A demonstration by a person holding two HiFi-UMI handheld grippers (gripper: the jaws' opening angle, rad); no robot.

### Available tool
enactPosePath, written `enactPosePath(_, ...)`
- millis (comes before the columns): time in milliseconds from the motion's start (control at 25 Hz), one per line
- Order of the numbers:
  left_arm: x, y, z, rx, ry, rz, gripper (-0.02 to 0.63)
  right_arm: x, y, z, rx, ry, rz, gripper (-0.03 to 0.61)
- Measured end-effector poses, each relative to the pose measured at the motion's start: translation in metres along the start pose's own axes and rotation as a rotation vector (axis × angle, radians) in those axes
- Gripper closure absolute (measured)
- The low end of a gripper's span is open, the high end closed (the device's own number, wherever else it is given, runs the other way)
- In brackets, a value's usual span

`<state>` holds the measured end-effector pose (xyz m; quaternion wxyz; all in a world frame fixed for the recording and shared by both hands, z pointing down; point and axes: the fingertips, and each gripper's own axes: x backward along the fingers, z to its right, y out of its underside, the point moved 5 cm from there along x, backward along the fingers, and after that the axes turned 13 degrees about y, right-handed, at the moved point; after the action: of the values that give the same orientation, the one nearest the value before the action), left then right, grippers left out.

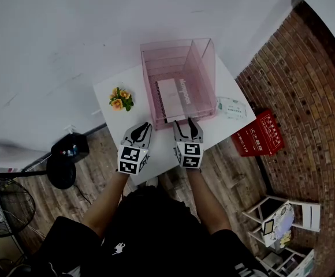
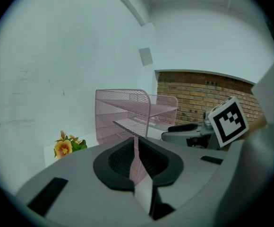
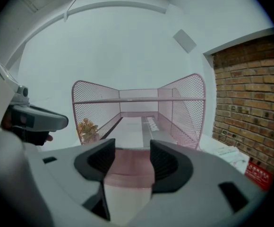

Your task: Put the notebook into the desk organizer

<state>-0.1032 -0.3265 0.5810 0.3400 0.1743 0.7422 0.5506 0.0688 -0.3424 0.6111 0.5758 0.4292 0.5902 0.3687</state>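
A pink mesh desk organizer [image 1: 205, 56] stands on the small white table [image 1: 112, 85], with its open front toward me. A pale notebook [image 1: 170, 98] lies flat in its bottom tray, and it also shows in the right gripper view as the notebook [image 3: 132, 132]. My left gripper [image 1: 140, 130] is at the organizer's front left corner. In its own view the left gripper [image 2: 136, 148] is shut on a thin edge of the organizer's mesh [image 2: 123, 110]. My right gripper [image 1: 186, 126] is at the front lip. The right gripper [image 3: 131, 157] stands open there, with the organizer [image 3: 189, 103] straight ahead.
A small bunch of orange flowers [image 1: 121, 98] sits on the table left of the organizer. A packet of wipes [image 1: 232, 107] lies on the right. On the floor are a red box [image 1: 259, 133], a fan [image 1: 3, 203] and a white rack [image 1: 283, 218]. A brick wall [image 1: 306, 97] rises on the right.
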Motion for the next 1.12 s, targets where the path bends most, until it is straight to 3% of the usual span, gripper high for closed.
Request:
enactPosePath(480,0.014,0.008,0.006,0.012,-0.006,-0.002,0.580,0.004,-0.001,0.002,-0.037,-0.014,0.017,0.348)
enactPosePath(680,0.024,0.000,0.017,0.017,-0.034,0.040,0.589,0.026,-0.003,0.010,-0.061,-0.034,0.030,0.348)
enactPosePath(1120,0.056,-0.021,0.075,-0.037,-0.075,0.115,0.609,0.112,-0.020,0.031,-0.060,-0.105,0.117,0.536)
